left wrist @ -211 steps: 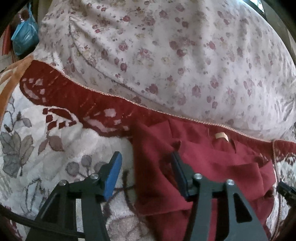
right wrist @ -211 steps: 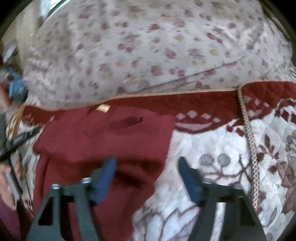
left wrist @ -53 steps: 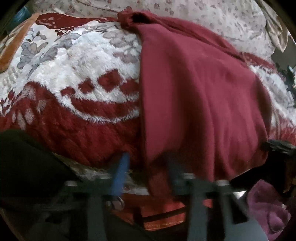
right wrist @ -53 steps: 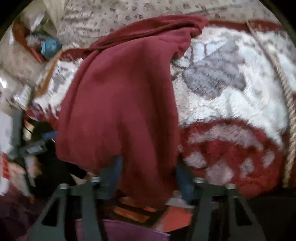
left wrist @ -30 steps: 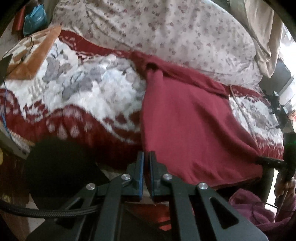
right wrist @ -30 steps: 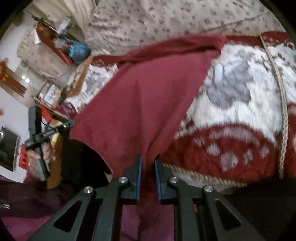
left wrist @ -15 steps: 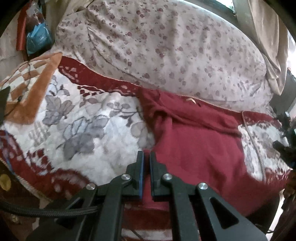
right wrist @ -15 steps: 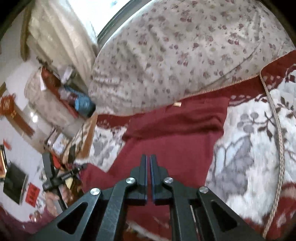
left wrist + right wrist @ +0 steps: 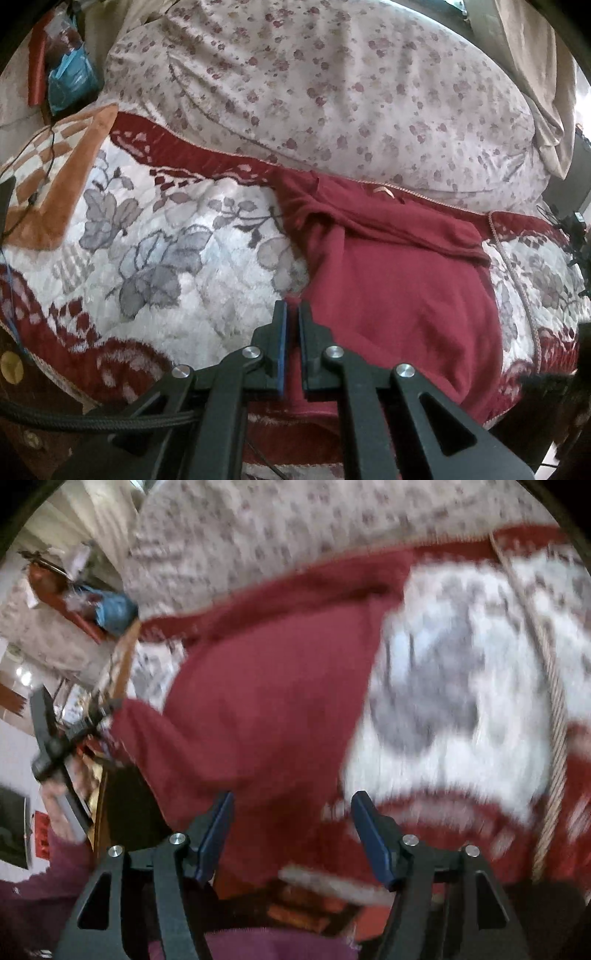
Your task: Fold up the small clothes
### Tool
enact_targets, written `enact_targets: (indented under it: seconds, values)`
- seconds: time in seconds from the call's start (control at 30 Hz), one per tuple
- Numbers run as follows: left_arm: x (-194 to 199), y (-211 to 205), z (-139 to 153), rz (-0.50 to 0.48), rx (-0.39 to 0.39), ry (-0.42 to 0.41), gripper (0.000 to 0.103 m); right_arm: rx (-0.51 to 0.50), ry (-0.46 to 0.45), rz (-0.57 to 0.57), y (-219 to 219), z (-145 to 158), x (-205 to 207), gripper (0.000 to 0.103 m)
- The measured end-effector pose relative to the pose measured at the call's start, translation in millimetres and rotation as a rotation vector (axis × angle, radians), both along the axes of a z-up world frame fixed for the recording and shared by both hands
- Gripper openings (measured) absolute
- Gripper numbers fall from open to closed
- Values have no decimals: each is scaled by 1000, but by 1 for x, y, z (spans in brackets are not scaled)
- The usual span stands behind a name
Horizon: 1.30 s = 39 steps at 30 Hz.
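A dark red garment (image 9: 399, 280) lies spread on the red and white floral blanket (image 9: 166, 258), its folded top with a small tan label (image 9: 384, 191) against the flowered duvet. My left gripper (image 9: 290, 314) is shut on the garment's lower left edge. In the blurred right wrist view the garment (image 9: 266, 701) hangs over the bed's front edge. My right gripper (image 9: 291, 808) is open, its jaws wide apart over the garment's lower right part, holding nothing. The left gripper (image 9: 107, 709) shows there at the far left, pinching the garment's corner.
A large flowered duvet (image 9: 332, 92) fills the back of the bed. An orange patterned cloth (image 9: 55, 177) lies at the left, with a blue bag (image 9: 70, 81) behind it. A beige cord trim (image 9: 554, 686) runs down the blanket at the right.
My right gripper has opened and let go of the garment's lower right edge, and has dropped back toward the bed's front. My left gripper stays shut on the left edge.
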<state>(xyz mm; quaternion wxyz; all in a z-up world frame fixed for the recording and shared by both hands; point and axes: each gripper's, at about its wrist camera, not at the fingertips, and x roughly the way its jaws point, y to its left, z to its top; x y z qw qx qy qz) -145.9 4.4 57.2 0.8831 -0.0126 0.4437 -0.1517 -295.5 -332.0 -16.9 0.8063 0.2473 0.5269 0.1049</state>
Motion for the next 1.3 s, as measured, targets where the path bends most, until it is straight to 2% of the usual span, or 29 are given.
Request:
enact_targets:
  seconds: [0.07, 0.23, 0.4, 0.5, 0.6, 0.67, 0.73, 0.8, 0.97, 1.17, 1.3]
  values:
    - [-2, 1, -2, 2, 5, 3, 5, 31, 61, 40, 12, -24, -7, 71]
    - [-5, 3, -4, 7, 13, 7, 5, 91, 133, 83, 36, -63, -10, 71]
    - [-6, 5, -10, 16, 14, 22, 6, 139, 94, 152, 57, -63, -4, 71]
    - [-6, 5, -12, 16, 17, 25, 6, 172, 56, 176, 62, -58, -3, 66]
    - [-7, 5, -13, 19, 19, 27, 6, 182, 38, 138, 60, -62, 1, 54]
    - [-7, 5, -15, 21, 21, 27, 6, 190, 48, 102, 60, -69, 3, 31]
    - [-7, 5, -15, 20, 23, 26, 6, 172, 48, 79, 57, -70, 1, 17]
    - [-8, 4, -15, 21, 29, 22, 6, 184, 25, 66, 53, -64, 0, 13]
    - [-10, 1, -10, 24, 36, 2, 6, 240, -122, 45, 40, -18, 0, 12]
    - [-8, -7, 1, 13, 46, -33, 6, 236, -249, 9, 20, 26, 13, 10]
    - [0, -11, 10, 8, 42, -55, 6, 188, -323, -42, 2, 50, 28, 7]
